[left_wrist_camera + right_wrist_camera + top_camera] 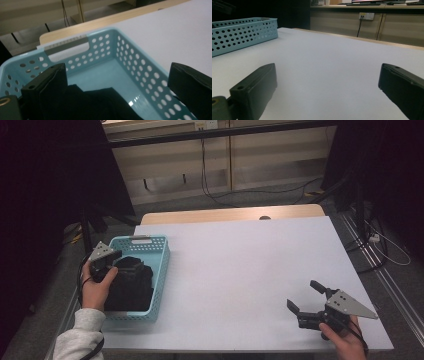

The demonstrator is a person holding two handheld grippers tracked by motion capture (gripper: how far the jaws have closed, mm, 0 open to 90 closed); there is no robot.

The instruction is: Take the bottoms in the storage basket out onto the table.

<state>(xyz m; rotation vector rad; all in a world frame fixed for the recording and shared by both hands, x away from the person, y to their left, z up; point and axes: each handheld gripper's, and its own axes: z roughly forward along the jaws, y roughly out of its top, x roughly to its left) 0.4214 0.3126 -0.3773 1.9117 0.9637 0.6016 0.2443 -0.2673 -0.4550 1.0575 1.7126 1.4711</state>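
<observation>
High view showed the left tool (121,261) released over black cloth (131,287) in the basket (161,270) at nine o'clock; right tool (306,296) released. A shallow pinch could drop folds.

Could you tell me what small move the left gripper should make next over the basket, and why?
Probably lower the left gripper a little and close on the black folded cloth. Its jaws stand open over the perforated light-blue plastic basket, with the cloth just below them, not yet gripped. The right gripper waits open above the white table.
</observation>
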